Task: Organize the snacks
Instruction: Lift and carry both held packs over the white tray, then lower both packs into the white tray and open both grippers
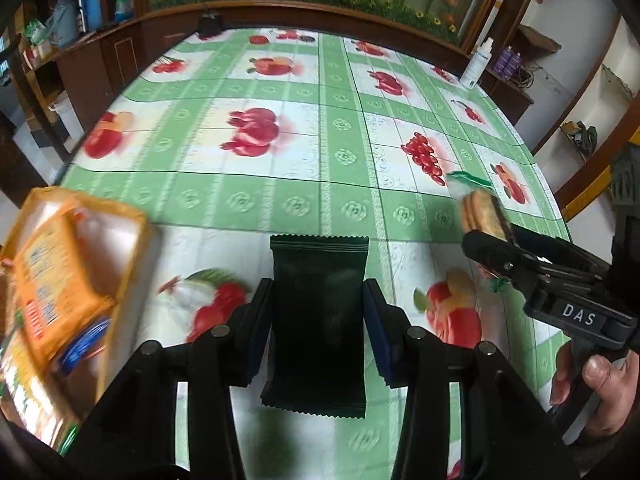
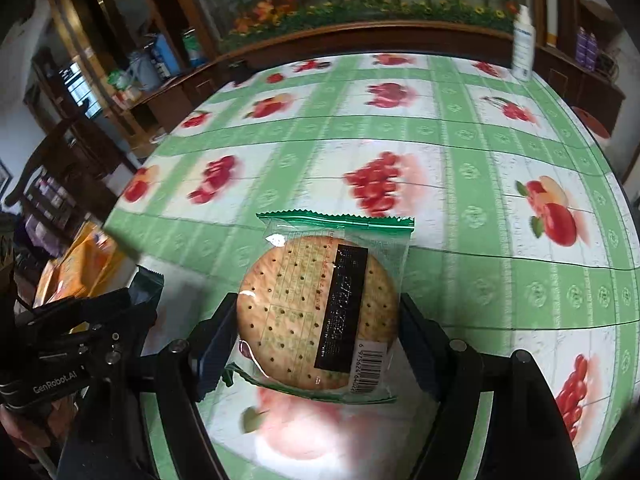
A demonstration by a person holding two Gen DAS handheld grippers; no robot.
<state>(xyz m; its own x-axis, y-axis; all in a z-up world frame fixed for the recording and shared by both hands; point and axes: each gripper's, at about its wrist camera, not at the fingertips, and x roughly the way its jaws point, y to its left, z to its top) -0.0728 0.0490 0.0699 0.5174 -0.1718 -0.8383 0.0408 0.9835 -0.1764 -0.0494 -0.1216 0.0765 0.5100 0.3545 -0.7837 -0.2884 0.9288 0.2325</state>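
Note:
My left gripper point(image 1: 318, 312) is shut on a dark green snack packet point(image 1: 318, 320) and holds it above the table. My right gripper point(image 2: 318, 328) is shut on a clear packet of round crackers point(image 2: 316, 312) with a green top edge, also held above the table. The cracker packet point(image 1: 482, 212) and the right gripper point(image 1: 500, 248) show at the right of the left wrist view. The left gripper point(image 2: 120, 312) with the dark packet point(image 2: 146, 286) shows at the left of the right wrist view. An orange basket point(image 1: 132, 248) with orange snack packs point(image 1: 52, 280) sits at the left.
The table carries a green-and-white fruit-print cloth point(image 1: 280, 152). A white spray bottle point(image 1: 478, 62) stands at its far right corner, also in the right wrist view point(image 2: 524, 44). A small black object point(image 1: 210, 24) sits at the far edge. Wooden shelves and a cabinet stand behind.

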